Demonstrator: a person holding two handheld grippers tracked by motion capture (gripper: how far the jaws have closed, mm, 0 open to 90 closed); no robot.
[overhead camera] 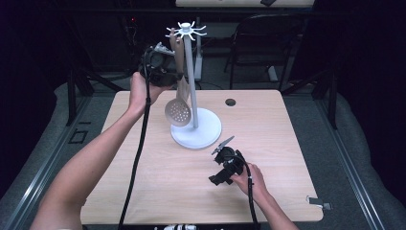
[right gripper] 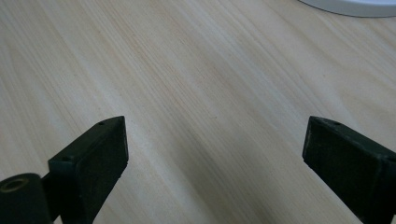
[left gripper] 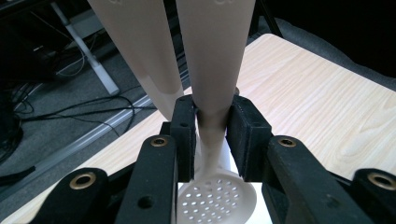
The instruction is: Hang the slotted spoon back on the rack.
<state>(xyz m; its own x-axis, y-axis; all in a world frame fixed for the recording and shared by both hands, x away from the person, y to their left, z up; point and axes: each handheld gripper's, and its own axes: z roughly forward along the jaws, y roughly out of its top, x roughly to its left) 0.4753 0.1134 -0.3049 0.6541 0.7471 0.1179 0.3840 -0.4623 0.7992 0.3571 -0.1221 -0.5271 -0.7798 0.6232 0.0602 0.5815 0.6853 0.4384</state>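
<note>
slotted spoon [left gripper: 215,198] | left tongs [left gripper: 210,135] clamped on its neck | right tongs [right gripper: 215,154] spread, idle | risk: handle slips off rack [overhead camera: 190,33] hook, swings

Pale wood-grain table top [overhead camera: 287,143], smooth, faintly satin. Matt beige plastic on the slotted spoon [left gripper: 219,198] and the second utensil handle [left gripper: 140,46]. Smooth white stand [overhead camera: 196,129], looks like coated metal, slightly glossy at the base. Matt black jaws on left gripper [left gripper: 210,135] and right gripper [right gripper: 215,158], brass-coloured rivets.
</note>
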